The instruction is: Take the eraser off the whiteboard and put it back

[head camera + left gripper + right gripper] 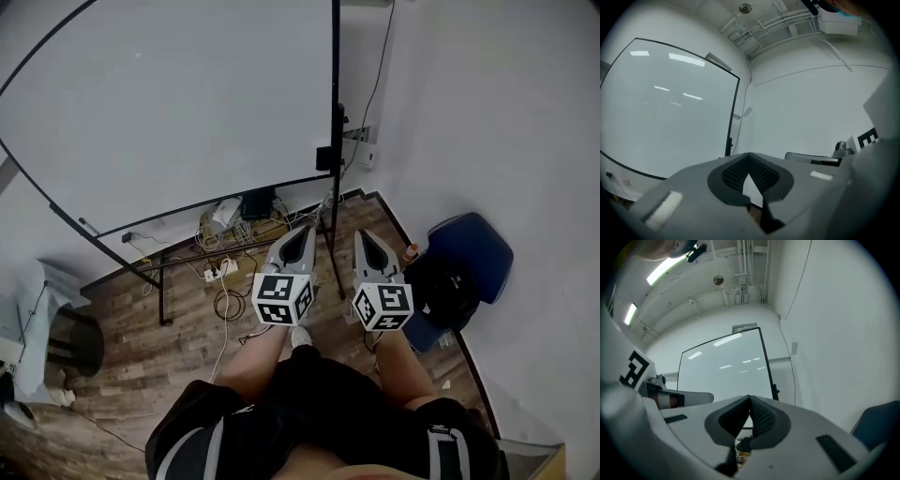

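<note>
One whiteboard (169,112) on a black stand filled the wall above a wood floor (122,347), with one blue chair (473,248) to its right. Two tools, left tool (307,231) and right tool (364,235), pointed level at the board, each with jaws pressed together and gripping nothing. One small black block, apparently the eraser (325,157), clung to the board's right edge, well apart from both tools.
</note>
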Motion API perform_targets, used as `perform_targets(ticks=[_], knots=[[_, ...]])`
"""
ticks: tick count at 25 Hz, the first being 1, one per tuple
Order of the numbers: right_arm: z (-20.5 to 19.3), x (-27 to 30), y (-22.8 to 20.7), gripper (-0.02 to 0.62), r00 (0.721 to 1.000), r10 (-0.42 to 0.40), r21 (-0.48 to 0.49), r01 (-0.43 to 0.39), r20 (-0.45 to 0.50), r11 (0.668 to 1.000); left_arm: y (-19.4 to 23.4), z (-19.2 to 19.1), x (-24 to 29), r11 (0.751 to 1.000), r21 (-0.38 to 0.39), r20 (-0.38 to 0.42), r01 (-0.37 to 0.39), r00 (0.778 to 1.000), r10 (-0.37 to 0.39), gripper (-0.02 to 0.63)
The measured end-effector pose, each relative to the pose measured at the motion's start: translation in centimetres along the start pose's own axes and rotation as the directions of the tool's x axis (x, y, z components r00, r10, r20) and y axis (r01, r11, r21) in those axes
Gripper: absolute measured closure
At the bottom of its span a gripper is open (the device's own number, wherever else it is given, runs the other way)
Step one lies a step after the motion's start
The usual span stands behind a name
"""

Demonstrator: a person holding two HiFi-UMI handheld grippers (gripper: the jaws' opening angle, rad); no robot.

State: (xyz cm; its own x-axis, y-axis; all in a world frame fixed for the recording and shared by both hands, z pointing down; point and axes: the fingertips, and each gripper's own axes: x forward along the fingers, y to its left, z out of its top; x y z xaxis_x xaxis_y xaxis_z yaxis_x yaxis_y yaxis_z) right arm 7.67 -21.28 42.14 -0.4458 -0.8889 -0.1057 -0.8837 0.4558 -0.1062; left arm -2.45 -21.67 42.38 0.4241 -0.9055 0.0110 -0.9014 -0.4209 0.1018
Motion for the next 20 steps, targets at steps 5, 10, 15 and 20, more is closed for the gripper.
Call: perform_targets(ticks=[5, 10, 15, 20], knots=[[-0.7, 5.5, -0.7, 0.589, 1.0, -0.006, 0.008, 0.006, -0.029, 1.0, 3.5, -0.3, 4.1, 1.0, -0.014, -0.037, 0.015, 0.999, -0.016, 0.597], [0.0, 11.9, -0.6, 0.589, 1.0, 0.007, -0.013, -0.008, -0.02, 1.0, 7.3, 0.8, 8.2, 0.999, -0.015, -0.029, 0.036, 0.999, -0.037, 0.597], [-0.1, 16.7, -2.1, 0.589, 0.999, -0.028, -0.007, 0.028, -0.015, 1.0, 10.8, 1.2, 12.1, 0.999, -0.015, -0.038, 0.048, 0.998, -0.049, 0.597], [-0.7, 19.9, -3.4, 0.589, 0.998, -0.052, 0.006, 0.052, -0.025, 0.999, 13.6, 1.4, 14.8, 0.998, -0.035, -0.046, 0.043, 0.998, -0.044, 0.597]])
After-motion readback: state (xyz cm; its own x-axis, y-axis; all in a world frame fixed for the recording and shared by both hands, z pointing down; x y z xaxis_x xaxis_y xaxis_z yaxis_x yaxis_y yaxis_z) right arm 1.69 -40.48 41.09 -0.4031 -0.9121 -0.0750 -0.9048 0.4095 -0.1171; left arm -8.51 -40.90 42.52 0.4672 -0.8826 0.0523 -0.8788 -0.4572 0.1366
